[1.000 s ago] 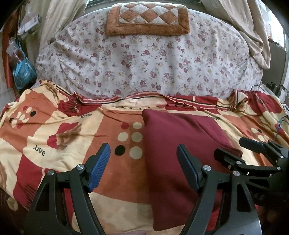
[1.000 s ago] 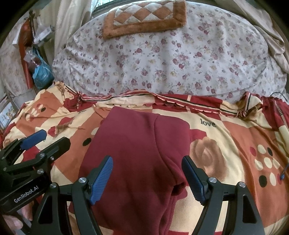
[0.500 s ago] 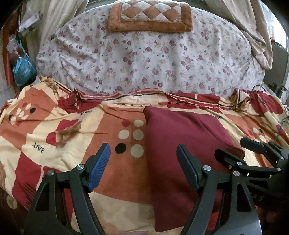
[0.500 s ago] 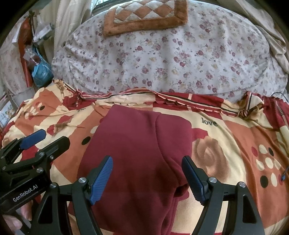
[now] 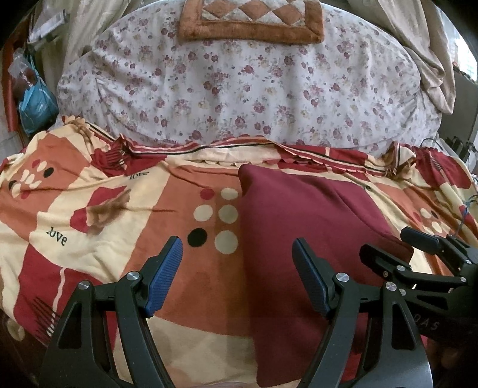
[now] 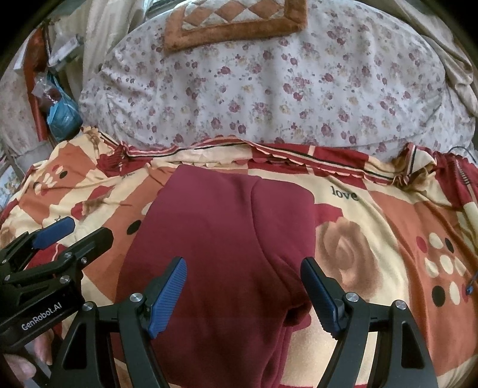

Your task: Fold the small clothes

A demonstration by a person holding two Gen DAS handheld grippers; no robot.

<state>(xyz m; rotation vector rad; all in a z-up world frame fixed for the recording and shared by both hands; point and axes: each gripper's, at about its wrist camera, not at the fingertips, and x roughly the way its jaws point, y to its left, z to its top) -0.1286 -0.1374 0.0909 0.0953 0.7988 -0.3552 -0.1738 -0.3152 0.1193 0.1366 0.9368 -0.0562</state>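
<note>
A dark red garment (image 5: 301,235) lies flat and partly folded on the patterned blanket; it also fills the middle of the right wrist view (image 6: 221,238). My left gripper (image 5: 237,268) is open and empty, hovering above the garment's left edge. My right gripper (image 6: 243,286) is open and empty above the garment's near middle. The right gripper also shows at the right of the left wrist view (image 5: 409,247). The left gripper shows at the left of the right wrist view (image 6: 71,235). Neither gripper touches the cloth.
The orange, red and cream blanket (image 5: 89,215) covers the bed front. A floral quilt mound (image 5: 239,89) rises behind it, with a brown checked cushion (image 5: 251,21) on top. Blue plastic bags (image 5: 35,104) hang at the far left. A beige curtain (image 5: 430,59) hangs at the right.
Both grippers have lifted and drawn back slightly, so the bed sits a little lower in both views. Both stay open and empty. The garment has not moved.
</note>
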